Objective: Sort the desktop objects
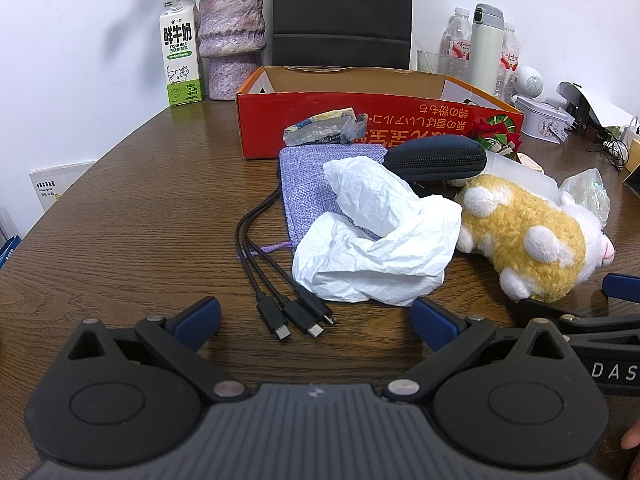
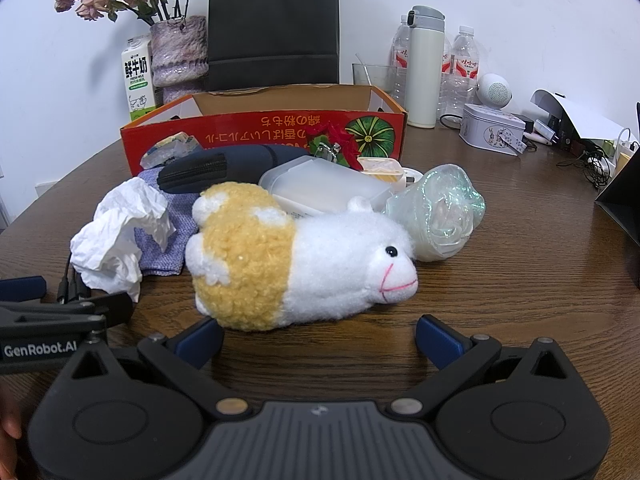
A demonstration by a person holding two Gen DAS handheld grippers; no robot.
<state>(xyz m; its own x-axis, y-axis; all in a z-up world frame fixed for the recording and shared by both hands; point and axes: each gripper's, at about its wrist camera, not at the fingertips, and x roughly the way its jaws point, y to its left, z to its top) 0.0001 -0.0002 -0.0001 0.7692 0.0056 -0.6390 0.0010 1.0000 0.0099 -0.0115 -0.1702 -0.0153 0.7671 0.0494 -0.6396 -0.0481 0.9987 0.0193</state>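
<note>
One plush sheep (image 2: 296,264), one crumpled tissue (image 1: 376,240), one purple pouch (image 1: 308,192), one dark zip case (image 1: 436,156), three cable plugs (image 1: 298,316); upper right of the frame, three water bottles (image 2: 464,60), one flask (image 2: 424,68); one red box (image 2: 256,128).

Dark brown wood-grain round table (image 2: 500,288). Fluffy plush sheep toy (image 2: 296,264): white head and legs, yellow curly body with white patches, black eye, pink stitched mouth. Crumpled white tissue paper (image 1: 380,240). Lilac woven drawstring pouch (image 1: 308,192). Black three-headed charging cable (image 1: 280,292). Navy blue zipped fabric case (image 1: 436,158). Open red cardboard box (image 1: 320,116), yellow lettering, green striped pumpkin print, brown inside. Iridescent clear wrapped rose (image 2: 440,216). White-and-green milk carton (image 1: 181,54) with cow print. Mottled purple ceramic vase (image 1: 232,36). Both grippers black, blue fingertip pads (image 2: 436,340)
</note>
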